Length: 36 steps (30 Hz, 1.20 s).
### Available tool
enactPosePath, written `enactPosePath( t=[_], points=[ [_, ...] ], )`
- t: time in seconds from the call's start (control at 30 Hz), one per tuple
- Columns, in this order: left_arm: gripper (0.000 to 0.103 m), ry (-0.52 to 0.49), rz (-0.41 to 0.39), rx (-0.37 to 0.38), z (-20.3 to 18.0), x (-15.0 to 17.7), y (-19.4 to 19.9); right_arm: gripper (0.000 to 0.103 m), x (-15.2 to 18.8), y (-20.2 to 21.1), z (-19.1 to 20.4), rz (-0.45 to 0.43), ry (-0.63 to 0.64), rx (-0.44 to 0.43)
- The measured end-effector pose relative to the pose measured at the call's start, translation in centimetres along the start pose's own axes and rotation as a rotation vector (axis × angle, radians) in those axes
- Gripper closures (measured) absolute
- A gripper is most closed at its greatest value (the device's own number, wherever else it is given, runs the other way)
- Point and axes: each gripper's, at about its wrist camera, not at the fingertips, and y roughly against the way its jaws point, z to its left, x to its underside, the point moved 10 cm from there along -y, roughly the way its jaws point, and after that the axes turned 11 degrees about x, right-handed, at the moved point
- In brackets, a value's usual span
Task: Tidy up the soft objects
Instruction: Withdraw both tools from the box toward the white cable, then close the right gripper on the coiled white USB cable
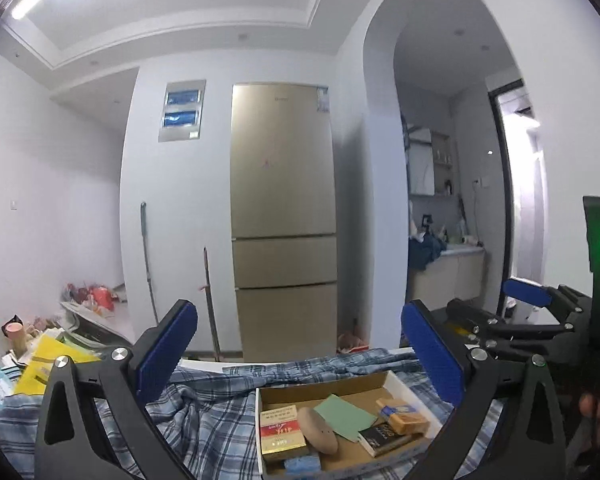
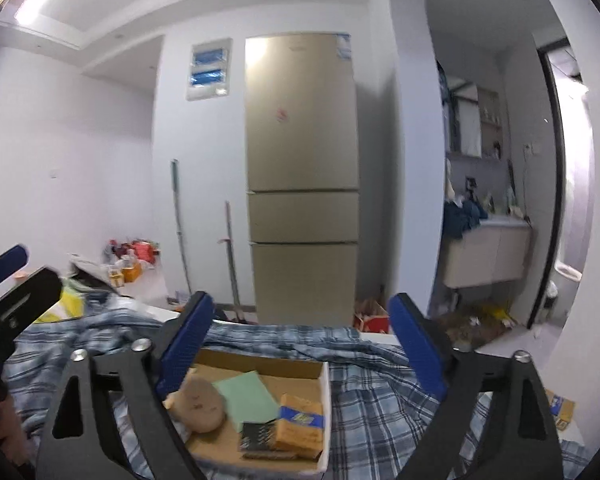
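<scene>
Two grippers, your left (image 1: 300, 354) and right (image 2: 302, 346), hang empty with ribbed blue jaws apart above the cardboard tray (image 2: 324, 396) on the rumpled plaid cloth (image 2: 380, 392), round tan sponge (image 2: 200, 402) inside it.

A lived-in home, an apartment room. A tall gold fridge (image 1: 283, 216) stands against a white wall, with a fuse panel (image 1: 182, 110) set in the wall beside it and two mop handles (image 1: 150, 264) leaning nearby. An arched opening (image 1: 440, 80) gives onto a washroom with a vanity (image 1: 446, 276), shelves and clothes heaped on its top. Plaid bedding (image 2: 380, 380) lies rumpled in the foreground. Bags and clutter (image 1: 88, 296) sit piled along the left wall. Recessed ceiling with a strip light.
</scene>
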Motion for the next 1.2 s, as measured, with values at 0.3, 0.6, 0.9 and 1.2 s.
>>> enactPosePath(
  t=[0.3, 0.6, 0.9, 1.2],
  points=[
    [0.0, 0.031, -0.036, 0.026, -1.9, 1.0, 8.0, 0.009, 2.0, 7.0, -0.5, 0.028, -0.015, -0.016],
    [0.0, 0.046, 0.078, -0.051, -2.1, 6.9, 9.8, 0.009, 8.3, 8.1, 0.4, 0.164, -0.024, -0.033],
    [0.0, 0.045, 0.198, -0.037, -0.9, 11.8, 7.2, 0.009, 13.6, 6.4, 1.9, 0.322, -0.018, -0.104],
    [0.0, 0.126, 0.256, 0.012, -0.2, 13.3, 6.3, 0.017, 16.7, 5.4, 3.0, 0.459, 0.011, -0.152]
  ],
)
